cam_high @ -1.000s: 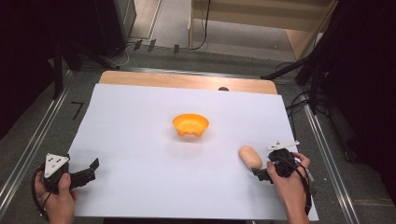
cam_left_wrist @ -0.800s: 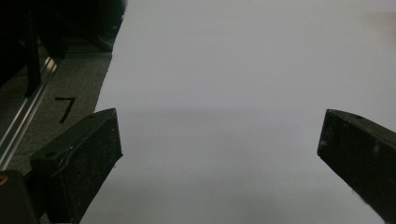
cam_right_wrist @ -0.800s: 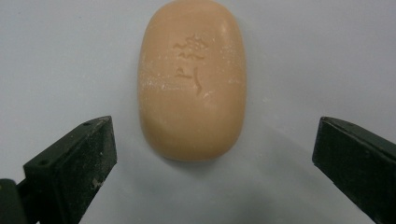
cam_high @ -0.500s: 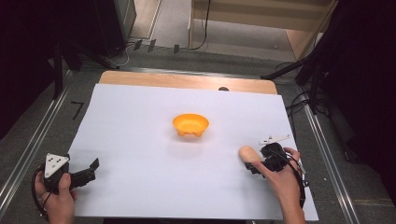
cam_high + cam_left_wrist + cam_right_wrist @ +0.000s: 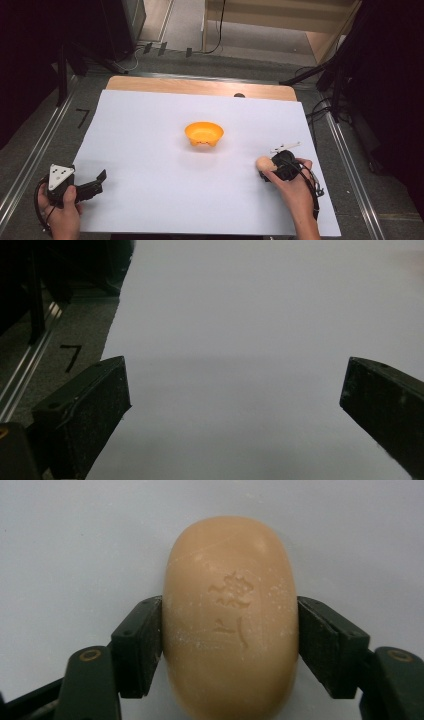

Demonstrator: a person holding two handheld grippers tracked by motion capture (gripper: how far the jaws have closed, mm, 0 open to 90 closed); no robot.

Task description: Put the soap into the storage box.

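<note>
1. the soap bar (image 5: 230, 620) lies on the white sheet (image 5: 150, 150), right of the orange bowl (image 5: 204, 133).
2. the right gripper (image 5: 270, 170) has just been closing; its pads now press the bar's sides, so grasping looks done.
3. likely next: a steady lift.
4. the left gripper (image 5: 92, 186) rests agape, holding nothing.

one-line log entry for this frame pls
right gripper: jaws just closed onto soap | left gripper: open, idle over white sheet | bowl: mid-table, apart
</note>
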